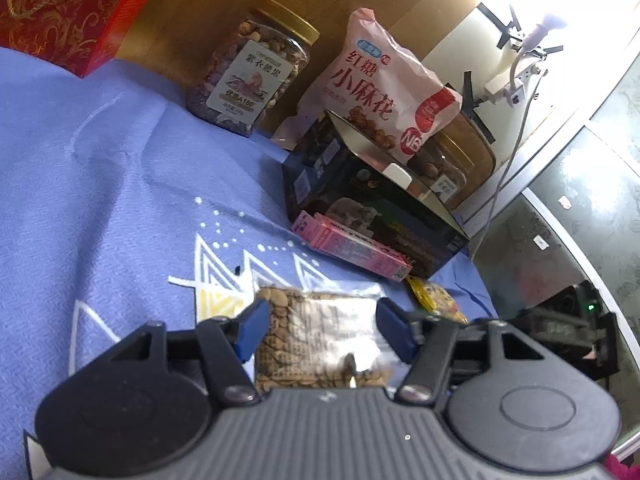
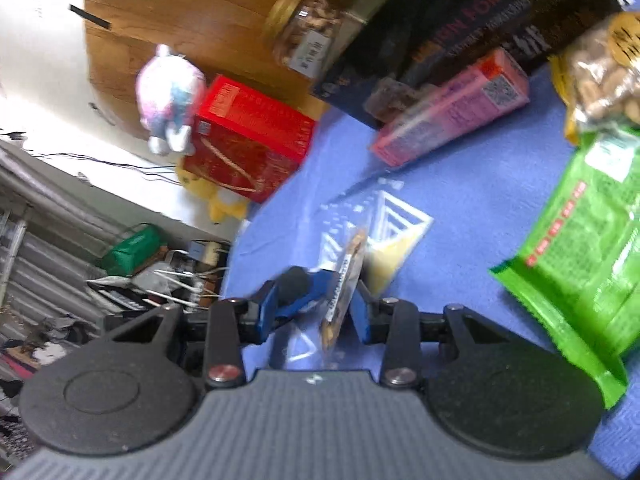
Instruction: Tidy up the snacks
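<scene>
Daylight glare blows out the left view's top right; right view motion-blurred; fisheye edges bend.

You're in a home | bed with blue sheet (image 1: pixel 100 168) | plush toys (image 2: pixel 170 96) | cluttered floor | wooden headboard (image 1: pixel 192 12)

The cloth (image 1: pixel 100 184) under everything is blue woven fabric, matt, with a fine zigzag weave. The jar (image 1: pixel 250 76) is clear smooth plastic with a shiny gold lid. The pink bag (image 1: pixel 380 84) is glossy film, creased. The dark box (image 1: pixel 372 200) looks like glossy card with a mirror-like top. The wall panel (image 1: pixel 192 12) is smooth wood. The green bag (image 2: pixel 588 248), blurred, seems glossy plastic.
</scene>
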